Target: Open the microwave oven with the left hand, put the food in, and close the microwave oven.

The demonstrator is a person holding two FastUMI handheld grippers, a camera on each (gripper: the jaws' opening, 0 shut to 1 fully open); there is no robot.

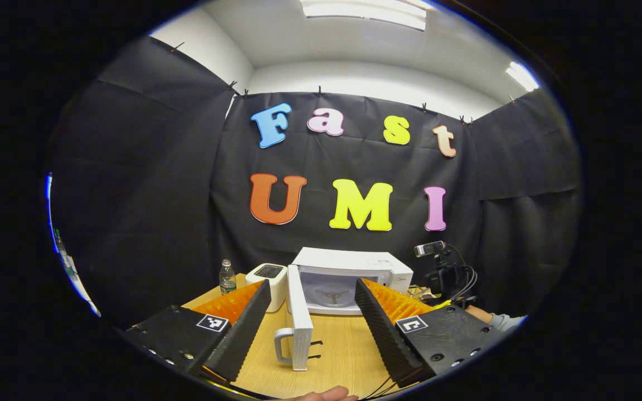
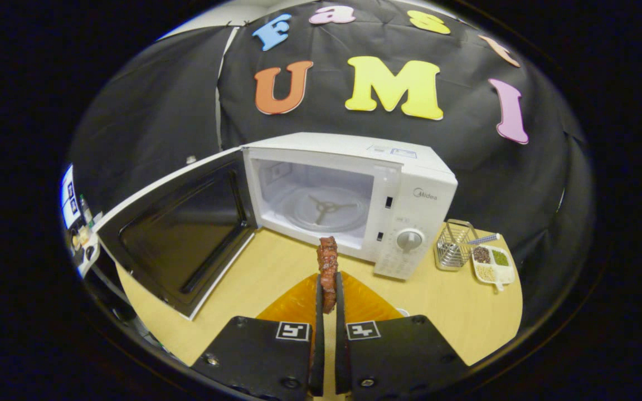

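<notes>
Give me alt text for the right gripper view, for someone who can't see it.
The right gripper, shut on a reddish-brown piece of food, points at a white microwave whose door hangs wide open to the left, the turntable inside bare. Right of it on the wooden table stand a wire basket and a small divided dish.

A pale wooden table point(image 2: 254, 267) carries everything. In the right gripper view, the microwave point(image 2: 410, 184) stands on it straight ahead of the fingers, its door point(image 2: 176, 228) swung open to the left over the tabletop. To the right of the microwave sit a wire rack point(image 2: 453, 250) and, just beside it, a divided tray point(image 2: 491, 264) of grains. In the left gripper view, a toaster point(image 1: 268, 278) stands just left of the microwave, and a bottle point(image 1: 227, 277) beside that, near the table's far left edge.
</notes>
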